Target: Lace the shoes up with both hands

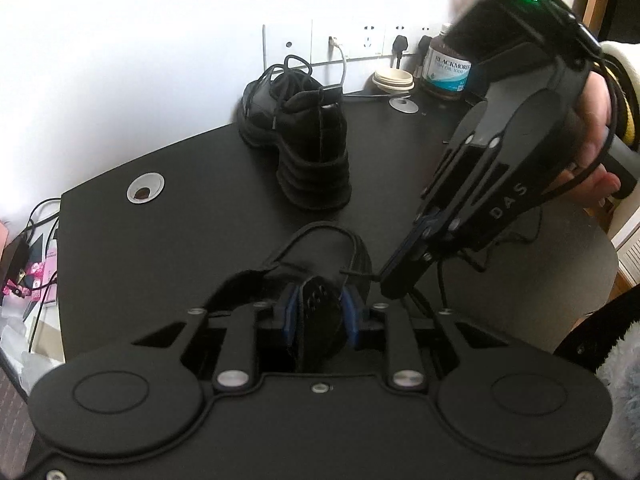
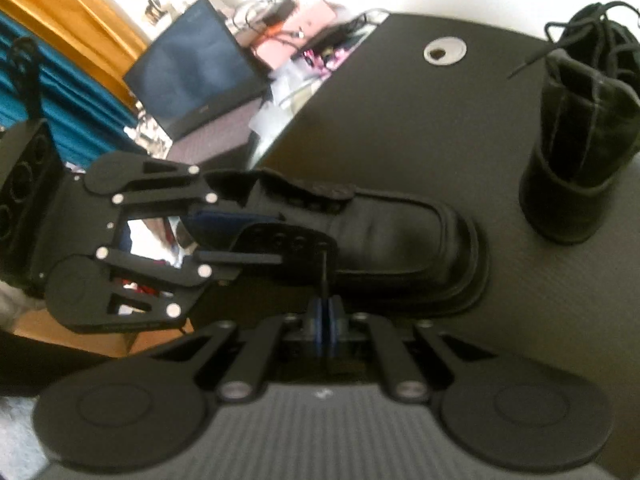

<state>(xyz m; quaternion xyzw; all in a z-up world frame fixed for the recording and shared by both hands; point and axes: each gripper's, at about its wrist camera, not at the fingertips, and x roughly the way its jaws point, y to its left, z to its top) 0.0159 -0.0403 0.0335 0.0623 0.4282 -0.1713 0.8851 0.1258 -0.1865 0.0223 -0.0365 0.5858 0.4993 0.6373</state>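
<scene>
Dark tabletop point(image 1: 160, 240) fills the left wrist view, where the left gripper point(image 1: 318, 312) pinches the near shoe's stiff eyelet flap point(image 1: 318, 300), while the right wrist view shows the right gripper point(image 2: 326, 320) clenched on the thin, limp lace point(image 2: 325, 276) just ahead of it, beside the shoe point(image 2: 400, 240).

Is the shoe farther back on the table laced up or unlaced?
Laced. The far shoe stands upright on the table, its black laces crossing the front and ending in loose loops on top.

Home desk point(image 1: 200, 184), wall sockets point(image 1: 368, 42) (laptop point(image 2: 192, 68) nearby)
</scene>
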